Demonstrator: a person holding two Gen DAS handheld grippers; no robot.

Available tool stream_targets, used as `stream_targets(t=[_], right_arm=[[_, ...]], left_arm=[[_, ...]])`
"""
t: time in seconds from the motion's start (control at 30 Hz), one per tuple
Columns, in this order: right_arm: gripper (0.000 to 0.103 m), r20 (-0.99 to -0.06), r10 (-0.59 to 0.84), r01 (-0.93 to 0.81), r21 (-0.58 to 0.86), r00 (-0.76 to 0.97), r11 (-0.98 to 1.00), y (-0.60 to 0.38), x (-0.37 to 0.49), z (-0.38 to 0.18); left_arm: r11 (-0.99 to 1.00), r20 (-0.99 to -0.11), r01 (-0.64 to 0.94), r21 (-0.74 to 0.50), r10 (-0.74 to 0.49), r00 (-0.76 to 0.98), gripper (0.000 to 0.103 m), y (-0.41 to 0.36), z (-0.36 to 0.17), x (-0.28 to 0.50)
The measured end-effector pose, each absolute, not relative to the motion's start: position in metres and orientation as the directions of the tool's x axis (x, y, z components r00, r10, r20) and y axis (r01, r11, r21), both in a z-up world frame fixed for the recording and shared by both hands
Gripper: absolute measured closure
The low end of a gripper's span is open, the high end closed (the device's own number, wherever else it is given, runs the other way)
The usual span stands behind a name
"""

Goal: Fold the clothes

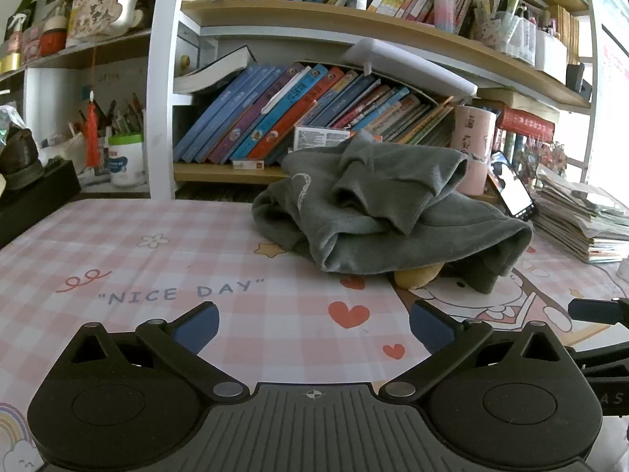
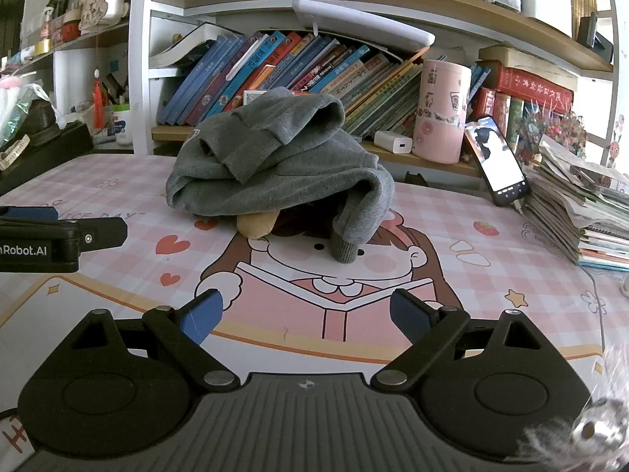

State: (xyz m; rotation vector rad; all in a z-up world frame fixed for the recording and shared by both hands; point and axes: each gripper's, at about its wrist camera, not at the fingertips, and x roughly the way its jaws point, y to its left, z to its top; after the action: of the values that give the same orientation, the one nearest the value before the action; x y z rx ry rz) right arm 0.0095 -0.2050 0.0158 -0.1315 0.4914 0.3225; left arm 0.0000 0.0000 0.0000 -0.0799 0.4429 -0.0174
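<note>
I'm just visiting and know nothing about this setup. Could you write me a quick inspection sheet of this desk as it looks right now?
Surface: pink checked table mat with cartoon prints, flat.
Job's things: grey sweatshirt heaped in a crumpled pile, unfolded; a tan object pokes out beneath it.
Clutter: phone propped upright, paper stack at the right, pink canister.
Grippers: left gripper and right gripper both open, holding nothing, short of the pile.
Cables: nothing seen.
Surroundings: bookshelf packed with leaning books behind.
</note>
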Motion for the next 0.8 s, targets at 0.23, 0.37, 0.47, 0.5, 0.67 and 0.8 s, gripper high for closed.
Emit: stream_targets(t=[0.23, 0.37, 0.47, 0.5, 0.67, 0.8], right_arm=[[0.011, -0.483, 0.272, -0.335, -0.046, 0.832, 0.941, -0.2051, 0.0097, 0.0159], [0.011, -0.484, 0.272, -0.334, -0.046, 0.832, 0.941, -0.2052, 0.0098, 0.0160], [0.011, -0.484, 0.272, -0.334, -0.046, 0.832, 0.941, -0.2053, 0.0098, 0.0161], [0.011, -0.484, 0.272, -0.334, -0.046, 0.832, 0.941, -0.2050, 0.0098, 0.0162], [0.011, -0.485, 0.272, -0.335, -0.045, 0.831, 0.941, -0.2044, 0.0100, 0.0161], [0.011, -0.486, 0.273, -0.336, -0.044, 0.830, 0.941, -0.2050, 0.0108, 0.0159]], left_arm=[[0.995, -0.433, -0.002, -0.095, -0.039, 0.900, 0.000, 0.0022, 0.0015, -0.0002], [0.995, -0.434, -0.003, -0.095, -0.039, 0.900, 0.000, 0.0005, 0.0025, 0.0011], [0.996, -0.427, 0.003, -0.085, -0.039, 0.904, 0.000, 0.0005, 0.0025, -0.0008], [0.996, -0.427, 0.002, -0.085, -0.038, 0.904, 0.000, 0.0008, 0.0027, -0.0007], [0.996, -0.425, 0.003, -0.084, -0.039, 0.904, 0.000, 0.0008, 0.0010, -0.0005], [0.996, -0.426, 0.003, -0.084, -0.039, 0.904, 0.000, 0.0010, 0.0009, -0.0001]])
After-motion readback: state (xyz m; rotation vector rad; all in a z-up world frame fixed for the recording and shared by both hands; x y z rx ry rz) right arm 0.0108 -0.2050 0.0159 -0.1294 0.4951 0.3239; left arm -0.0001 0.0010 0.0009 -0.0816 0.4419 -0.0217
